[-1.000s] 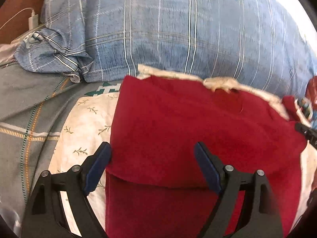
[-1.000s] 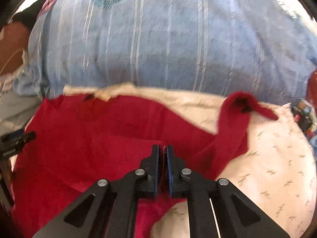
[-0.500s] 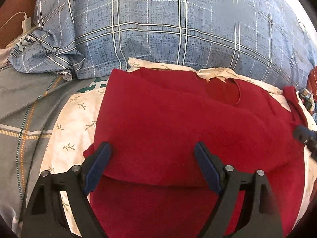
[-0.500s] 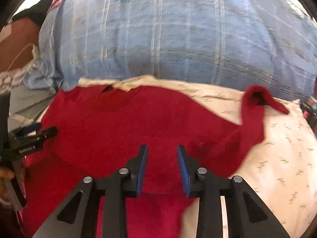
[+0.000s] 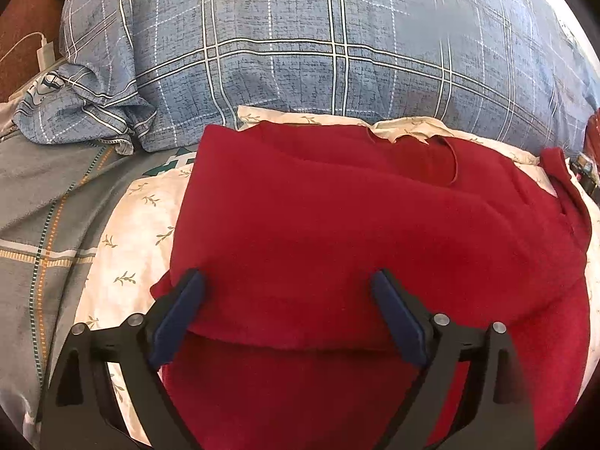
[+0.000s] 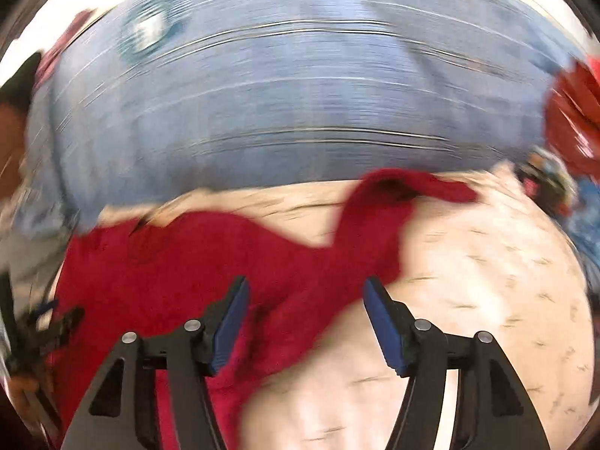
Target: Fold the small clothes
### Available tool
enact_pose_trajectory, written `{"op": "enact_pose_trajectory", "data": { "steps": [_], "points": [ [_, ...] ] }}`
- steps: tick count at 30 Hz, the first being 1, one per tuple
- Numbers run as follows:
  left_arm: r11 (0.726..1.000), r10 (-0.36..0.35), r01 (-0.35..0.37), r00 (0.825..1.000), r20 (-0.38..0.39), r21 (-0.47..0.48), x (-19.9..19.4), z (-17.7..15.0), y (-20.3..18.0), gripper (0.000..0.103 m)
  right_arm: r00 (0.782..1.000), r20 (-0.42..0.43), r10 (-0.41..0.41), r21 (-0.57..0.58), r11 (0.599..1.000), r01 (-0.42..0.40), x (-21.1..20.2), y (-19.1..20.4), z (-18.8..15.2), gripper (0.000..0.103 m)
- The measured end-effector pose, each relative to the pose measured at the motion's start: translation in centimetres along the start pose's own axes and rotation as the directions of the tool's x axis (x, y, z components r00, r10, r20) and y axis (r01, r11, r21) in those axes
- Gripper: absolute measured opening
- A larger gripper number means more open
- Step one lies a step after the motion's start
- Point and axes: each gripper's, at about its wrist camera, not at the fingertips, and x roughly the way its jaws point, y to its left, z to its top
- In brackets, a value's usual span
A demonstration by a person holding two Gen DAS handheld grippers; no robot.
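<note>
A small red garment point(image 5: 356, 232) lies on a cream leaf-print cloth point(image 5: 131, 240), its lower part folded up over the body, the fold's edge running across near my fingers. My left gripper point(image 5: 288, 292) is open and empty just above that folded edge. In the blurred right wrist view the red garment point(image 6: 195, 262) lies at left with one sleeve point(image 6: 378, 210) sticking up to the right. My right gripper point(image 6: 305, 300) is open and empty above the garment's right edge. The left gripper point(image 6: 48, 322) shows faintly at far left.
A big blue plaid pillow point(image 5: 337, 45) lies right behind the garment. A grey striped blanket point(image 5: 41, 217) is at left, with a white charger and cable point(image 5: 43, 50) beyond. Small colourful items point(image 5: 583, 168) sit at the far right edge.
My right gripper opened and let go of the red garment, then swung right, blurring its view. My left gripper stayed open and drew back slightly; the garment's left edge settled.
</note>
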Motion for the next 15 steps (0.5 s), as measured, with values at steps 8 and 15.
{"op": "enact_pose_trajectory", "data": {
  "steps": [8,15],
  "points": [
    [0.999,-0.043,0.043,0.999,0.033,0.003,-1.3,1.2,-0.9,0.092,0.999,-0.028,-0.027,0.122,0.992,0.030,1.0,-4.5,0.3,0.065],
    [0.997,-0.066,0.066,0.998,-0.013,-0.043,0.4,1.1,-0.5,0.092,0.995,-0.050,0.087,0.049,0.995,-0.084,2.2,0.8,0.1,0.065]
  ]
}}
